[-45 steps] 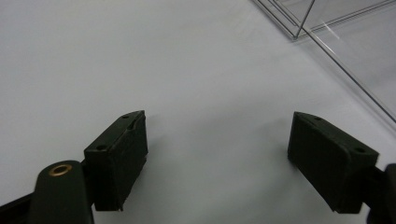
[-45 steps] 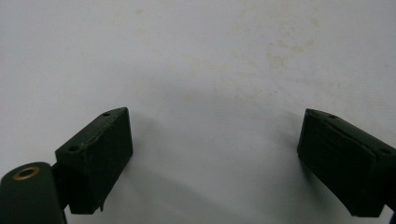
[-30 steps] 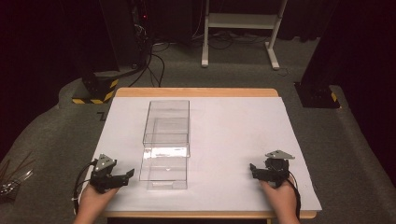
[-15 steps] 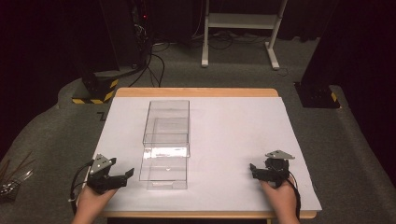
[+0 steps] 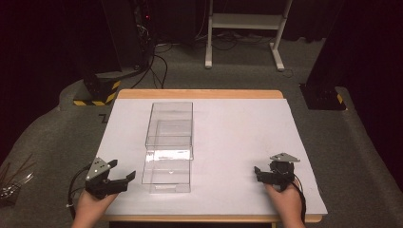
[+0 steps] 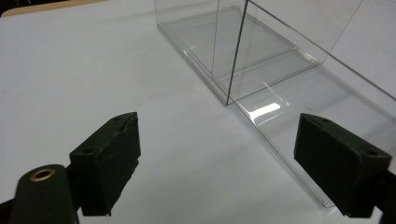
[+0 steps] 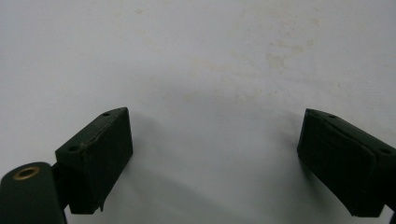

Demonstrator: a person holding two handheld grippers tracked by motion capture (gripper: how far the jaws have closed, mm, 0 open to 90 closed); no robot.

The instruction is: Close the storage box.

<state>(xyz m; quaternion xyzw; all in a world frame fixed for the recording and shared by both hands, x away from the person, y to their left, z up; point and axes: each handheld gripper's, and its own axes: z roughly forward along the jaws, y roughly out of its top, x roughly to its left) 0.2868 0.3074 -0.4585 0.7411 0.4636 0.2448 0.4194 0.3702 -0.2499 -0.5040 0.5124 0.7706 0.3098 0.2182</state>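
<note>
High view: the clear box (image 5: 168, 147) lies centre-left on the white surface (image 5: 237, 137), its long axis running up the frame. My left hand-held gripper (image 5: 114, 179), jaws wide, sits just left of its near end; my right hand-held gripper (image 5: 264, 175) rests well apart, lower right.

Left gripper view: thin glossy walls, sharp edges, upper right of frame.

Right gripper view: jaws wide over bare, faintly stained white.

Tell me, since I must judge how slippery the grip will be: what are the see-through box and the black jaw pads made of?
The see-through box looks like clear glossy acrylic: sharp edges, bright glare. The black jaw pads seem matte rubber or foam, uncertain.
</note>
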